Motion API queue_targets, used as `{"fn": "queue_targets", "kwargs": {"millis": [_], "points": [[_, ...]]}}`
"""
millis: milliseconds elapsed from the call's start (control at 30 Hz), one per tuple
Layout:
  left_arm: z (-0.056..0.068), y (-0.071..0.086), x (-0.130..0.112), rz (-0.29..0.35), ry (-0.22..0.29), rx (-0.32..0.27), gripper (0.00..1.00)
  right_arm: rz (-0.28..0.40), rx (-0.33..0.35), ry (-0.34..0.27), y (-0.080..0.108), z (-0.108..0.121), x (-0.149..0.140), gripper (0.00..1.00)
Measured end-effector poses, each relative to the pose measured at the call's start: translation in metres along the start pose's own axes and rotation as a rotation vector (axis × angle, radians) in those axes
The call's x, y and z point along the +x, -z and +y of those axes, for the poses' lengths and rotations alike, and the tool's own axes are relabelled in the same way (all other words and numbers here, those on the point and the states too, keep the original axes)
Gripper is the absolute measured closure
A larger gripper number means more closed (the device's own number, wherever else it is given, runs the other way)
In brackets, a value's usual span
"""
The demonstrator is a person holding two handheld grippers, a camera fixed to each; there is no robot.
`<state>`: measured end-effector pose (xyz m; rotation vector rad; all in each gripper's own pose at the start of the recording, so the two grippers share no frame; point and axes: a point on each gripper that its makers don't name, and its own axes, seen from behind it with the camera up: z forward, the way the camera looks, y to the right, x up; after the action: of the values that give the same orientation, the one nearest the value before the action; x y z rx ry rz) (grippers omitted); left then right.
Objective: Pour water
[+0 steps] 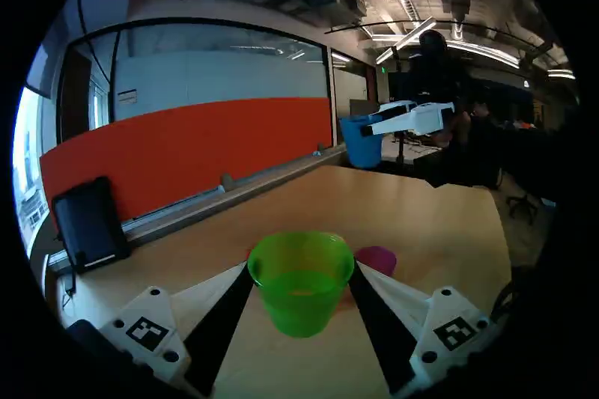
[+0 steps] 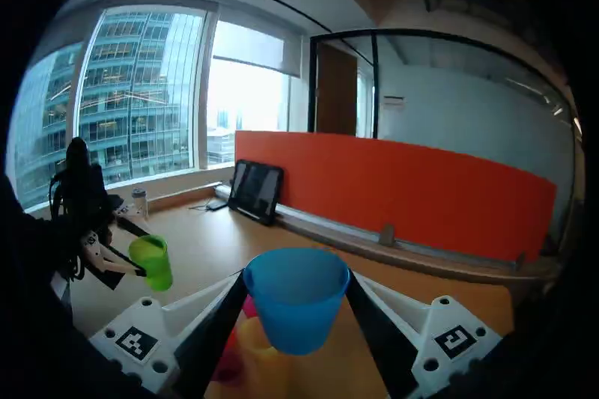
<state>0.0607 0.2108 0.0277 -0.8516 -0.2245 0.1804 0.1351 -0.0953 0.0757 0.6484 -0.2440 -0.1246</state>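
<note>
wooden table [image 1: 419, 212], orange partition [image 2: 419, 182], bright windows [image 2: 142, 107]

**Table** [image 1: 419, 212]: reference for every entry below.

**Partition** [image 1: 187, 148]: stood along the table's long edge.

**Window** [image 2: 135, 99]: lay beyond one end of the table.

**Tablet** [image 1: 90, 223]: on the table, propped upright just before the partition, toward the window end.

**Bottle** [image 2: 139, 203]: at the table's window end.

**Left-held cup** [image 1: 301, 283]: above the table, upright between the fingers of the left gripper [image 1: 301, 272], both touching its sides.

**Loose cup** [image 1: 376, 258]: on the table, just behind the left-held cup.

**Right-held cup** [image 2: 297, 298]: above the table, between the fingers of the right gripper [image 2: 297, 279], well apart from the left-held cup.

**More cups** [image 2: 262, 335]: on the table beneath the right-held cup, blurred.
</note>
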Motion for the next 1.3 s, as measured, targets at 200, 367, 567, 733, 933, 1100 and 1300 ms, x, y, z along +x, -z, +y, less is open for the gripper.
{"fn": "queue_targets", "kwargs": {"millis": [200,367,567,733,933,1100,1300], "points": [[-0.001,-0.006,-0.020,-0.056,-0.001,-0.003,0.13,-0.071,0.013,-0.016,-0.005,0.000,-0.035,0.06],[0.002,-0.010,-0.033,-0.096,0.008,-0.019,0.12,-0.126,0.018,-0.024,-0.009,0.001,-0.060,0.06],[0.004,-0.015,-0.049,-0.141,0.007,-0.028,0.12,-0.175,0.026,-0.041,-0.011,0.000,-0.082,0.06],[0.007,-0.018,-0.065,-0.180,0.011,-0.041,0.12,-0.215,0.032,-0.058,-0.013,0.000,-0.101,0.06],[0.009,-0.023,-0.078,-0.208,0.022,-0.052,0.12,-0.260,0.033,-0.068,-0.015,0.000,-0.124,0.06],[0.012,-0.026,-0.091,-0.235,0.031,-0.066,0.12,-0.292,0.038,-0.078,-0.018,-0.001,-0.140,0.06],[0.015,-0.031,-0.102,-0.265,0.032,-0.077,0.12,-0.322,0.036,-0.082,-0.022,0.001,-0.155,0.06]]}}
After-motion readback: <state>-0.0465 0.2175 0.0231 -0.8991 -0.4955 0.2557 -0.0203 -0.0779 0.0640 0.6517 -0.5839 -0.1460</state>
